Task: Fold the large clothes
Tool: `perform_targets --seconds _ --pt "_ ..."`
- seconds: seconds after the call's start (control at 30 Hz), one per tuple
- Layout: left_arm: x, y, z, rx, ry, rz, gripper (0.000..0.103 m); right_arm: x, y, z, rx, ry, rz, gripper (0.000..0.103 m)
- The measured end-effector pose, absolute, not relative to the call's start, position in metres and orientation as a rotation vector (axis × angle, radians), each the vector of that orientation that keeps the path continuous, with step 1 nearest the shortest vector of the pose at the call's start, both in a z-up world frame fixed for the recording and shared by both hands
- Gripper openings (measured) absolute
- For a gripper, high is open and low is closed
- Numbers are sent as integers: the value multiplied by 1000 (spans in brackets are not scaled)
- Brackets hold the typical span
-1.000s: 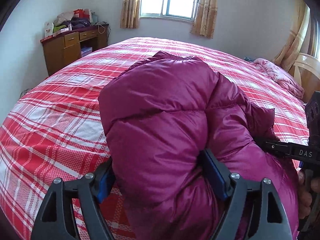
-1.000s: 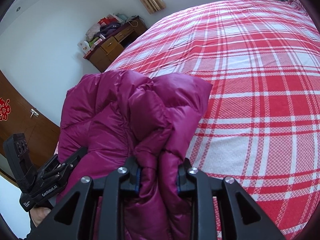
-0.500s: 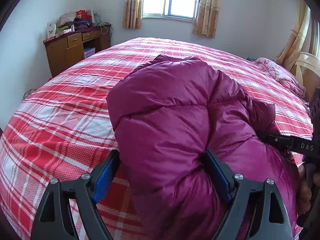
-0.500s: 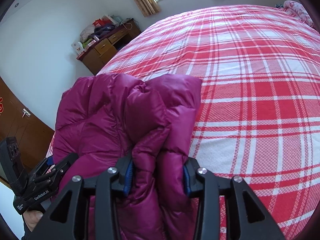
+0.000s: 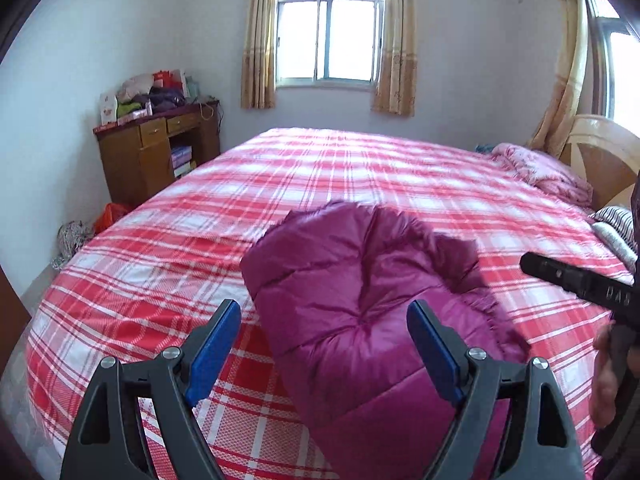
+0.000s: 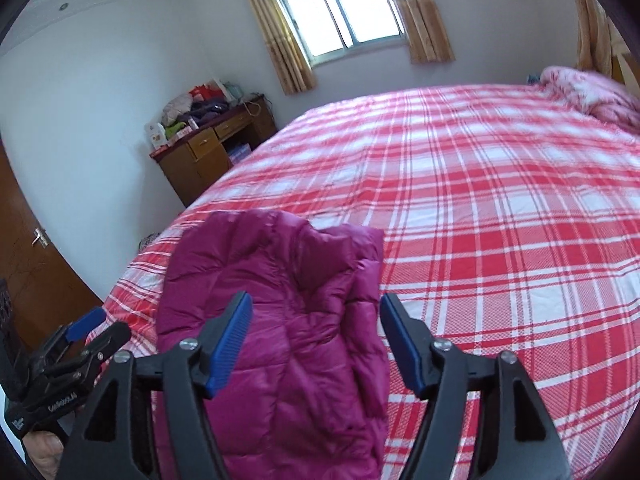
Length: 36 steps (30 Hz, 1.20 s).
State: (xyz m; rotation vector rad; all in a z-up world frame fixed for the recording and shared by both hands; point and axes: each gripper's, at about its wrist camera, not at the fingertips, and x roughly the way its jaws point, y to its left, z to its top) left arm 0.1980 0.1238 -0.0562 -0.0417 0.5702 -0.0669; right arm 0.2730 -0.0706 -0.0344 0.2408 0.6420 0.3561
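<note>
A folded magenta puffer jacket (image 5: 352, 272) lies on the red-and-white plaid bed (image 5: 160, 264), near its front edge. My left gripper (image 5: 323, 312) hangs above the jacket's near end, open, its blue pads clear of the fabric on both sides. In the right wrist view the same jacket (image 6: 280, 272) lies below my right gripper (image 6: 316, 304). Its jaws are opening, and the pads stand apart from the cloth. Each gripper shows in the other's view: the right one (image 5: 580, 280) at the right edge, the left one (image 6: 80, 340) at the lower left.
A wooden desk (image 5: 156, 152) piled with clutter stands against the left wall. A pink blanket (image 5: 544, 172) lies by the headboard (image 5: 600, 152) at the far right, with striped cloth (image 5: 616, 228) nearby. A brown door (image 6: 36, 248) is at left. A hand (image 5: 604, 380) holds the right gripper.
Both grippers had the jacket squeezed between their pads and have let it go. Both have drawn back and risen; the jacket now rests on the bed.
</note>
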Motion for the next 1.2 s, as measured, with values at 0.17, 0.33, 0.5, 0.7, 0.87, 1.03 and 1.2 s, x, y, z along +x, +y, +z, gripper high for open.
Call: perform_targets --seconds 0.17,0.33,0.5,0.7,0.87,1.03,1.2 --pt "181 126 -31 -64 499 -87 86 244 -57 -11 169 586 361 76" --pt "170 126 -17 -71 461 -83 86 230 -55 -2 167 555 364 77" --pt "166 126 -12 -76 446 -83 86 222 -57 -1 171 548 359 77" --pt "165 124 -12 -76 444 -86 86 218 -59 0 171 541 359 77" --pt "165 124 -12 -78 445 -84 86 216 -60 -1 176 544 363 77" --pt "163 123 -13 -80 446 -78 86 215 -59 -2 179 546 366 77" --pt "163 124 -13 -83 444 -75 86 215 -58 -2 182 546 369 77"
